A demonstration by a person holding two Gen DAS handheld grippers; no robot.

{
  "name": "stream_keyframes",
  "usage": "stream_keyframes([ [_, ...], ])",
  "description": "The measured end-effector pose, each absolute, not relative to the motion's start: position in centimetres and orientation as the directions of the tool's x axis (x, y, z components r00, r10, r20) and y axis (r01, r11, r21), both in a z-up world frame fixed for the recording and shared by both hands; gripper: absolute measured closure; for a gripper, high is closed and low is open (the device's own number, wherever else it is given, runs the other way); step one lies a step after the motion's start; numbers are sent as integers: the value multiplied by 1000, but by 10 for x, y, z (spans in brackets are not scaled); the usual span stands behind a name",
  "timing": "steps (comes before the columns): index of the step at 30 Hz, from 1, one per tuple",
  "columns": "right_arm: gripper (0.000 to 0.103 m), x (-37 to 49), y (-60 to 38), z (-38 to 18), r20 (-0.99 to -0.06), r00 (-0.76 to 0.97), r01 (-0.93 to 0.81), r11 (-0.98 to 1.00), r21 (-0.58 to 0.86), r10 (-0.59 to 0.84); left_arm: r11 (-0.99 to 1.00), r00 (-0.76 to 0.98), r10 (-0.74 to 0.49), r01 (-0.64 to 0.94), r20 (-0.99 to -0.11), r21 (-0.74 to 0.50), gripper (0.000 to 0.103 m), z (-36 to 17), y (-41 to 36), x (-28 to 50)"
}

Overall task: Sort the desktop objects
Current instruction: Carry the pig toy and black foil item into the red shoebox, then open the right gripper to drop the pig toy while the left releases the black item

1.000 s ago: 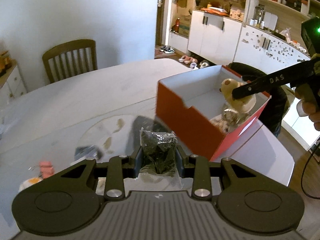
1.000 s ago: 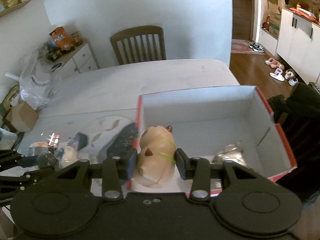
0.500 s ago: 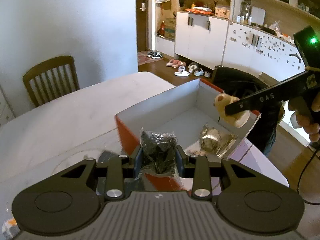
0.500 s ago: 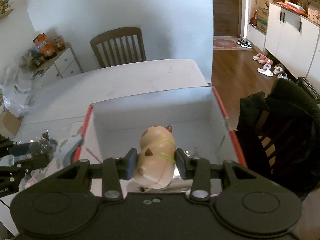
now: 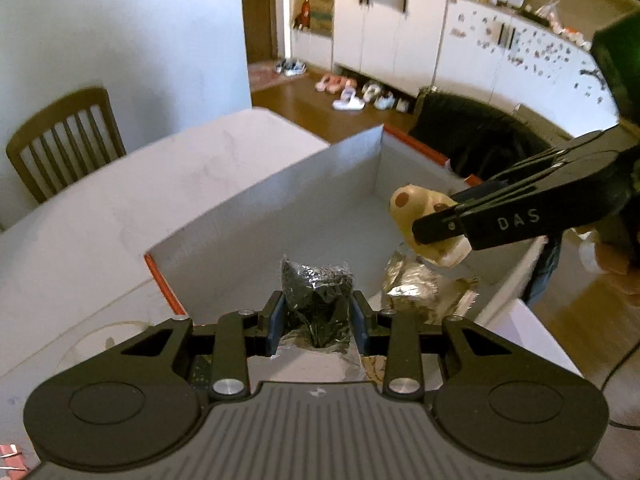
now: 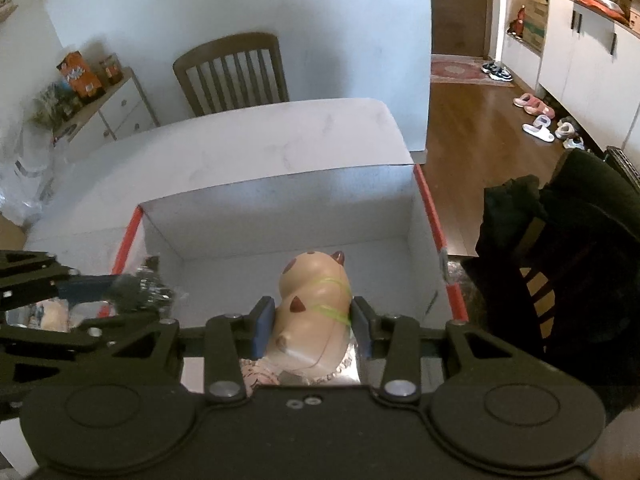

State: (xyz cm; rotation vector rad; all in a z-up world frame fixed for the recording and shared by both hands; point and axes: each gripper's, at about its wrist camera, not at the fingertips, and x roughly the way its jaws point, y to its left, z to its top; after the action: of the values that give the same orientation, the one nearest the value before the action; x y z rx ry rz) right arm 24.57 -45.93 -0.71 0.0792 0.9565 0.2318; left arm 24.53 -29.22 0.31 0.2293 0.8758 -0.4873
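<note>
Crinkled dark foil packet [image 5: 317, 295], clenched in the left gripper [image 5: 317, 322], is now hanging over the red-rimmed box [image 5: 280, 184] instead of the table; the right gripper [image 6: 311, 326] is still squeezing the tan toy [image 6: 316, 304], now deeper inside, above a silver wrapper [image 5: 416, 286].

box [image 6: 430, 204] far half seemingly clear, foil packet [image 5: 416, 284] near wall

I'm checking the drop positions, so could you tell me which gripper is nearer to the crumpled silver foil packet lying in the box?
Right. The right gripper holds the toy just above the foil packet; the left gripper is beside it.
</note>
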Motion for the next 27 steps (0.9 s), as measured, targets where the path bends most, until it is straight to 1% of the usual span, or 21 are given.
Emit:
stream_keyframes([
  [4, 62, 261, -457, -20, -818, 534, -154, 976, 156, 215, 875, 498, -281, 484, -821, -6, 70, -15, -296, 263],
  [8, 62, 278, -454, -34, -836, 513, -145, 980, 137, 193, 869, 477, -241, 494, -846, 30, 70, -29, -306, 276],
  [13, 62, 292, -446, -50, -858, 487, -146, 984, 104, 163, 864, 426, -213, 502, -879, 33, 70, -45, -312, 290],
  [20, 62, 303, -439, -63, -875, 459, -157, 983, 90, 153, 849, 383, -178, 526, -906, 56, 70, -60, -321, 297],
  [27, 61, 308, -436, -71, -889, 433, -164, 983, 84, 148, 855, 339, -161, 517, -927, 41, 70, -69, -322, 300],
])
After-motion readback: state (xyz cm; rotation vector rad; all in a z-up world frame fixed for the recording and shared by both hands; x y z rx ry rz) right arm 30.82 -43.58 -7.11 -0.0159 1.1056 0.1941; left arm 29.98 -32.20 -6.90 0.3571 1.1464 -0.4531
